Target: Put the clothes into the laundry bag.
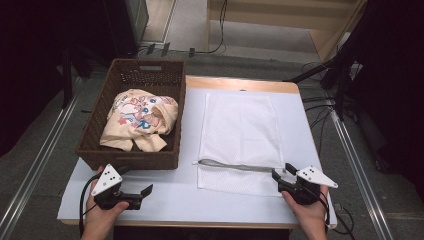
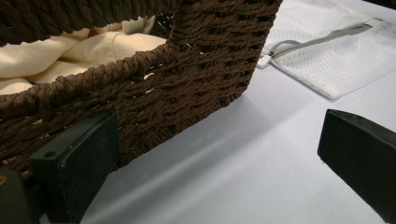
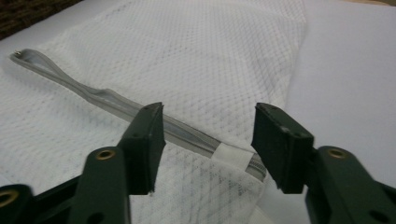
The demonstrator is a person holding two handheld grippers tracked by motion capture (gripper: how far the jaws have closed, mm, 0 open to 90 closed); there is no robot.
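White mesh laundry bag (image 1: 240,135) lies flat on the right half of the table (image 1: 175,200), long side running from the far edge toward the near edge. Its grey zipper (image 1: 235,166) crosses the bag near the near end, unzipped and gaping a bit.

Right gripper (image 1: 280,175) sits at the near right corner of the bag, at the zipper's right end. Jaws part-open, straddling the zipper end with its white tab (image 3: 232,155); pads not pressing on it, so nothing grasped.

Left gripper (image 1: 148,190) is low over the near left part of the table, just in front of the basket's near wall. Jaws spread wide, released, bare tabletop between them.

Brown woven basket (image 1: 130,157) stands on the far left of the table, just beside the bag's left edge, not touching it. Inside: a crumpled cream garment with cartoon print (image 1: 140,117), heaped against the left and near walls.
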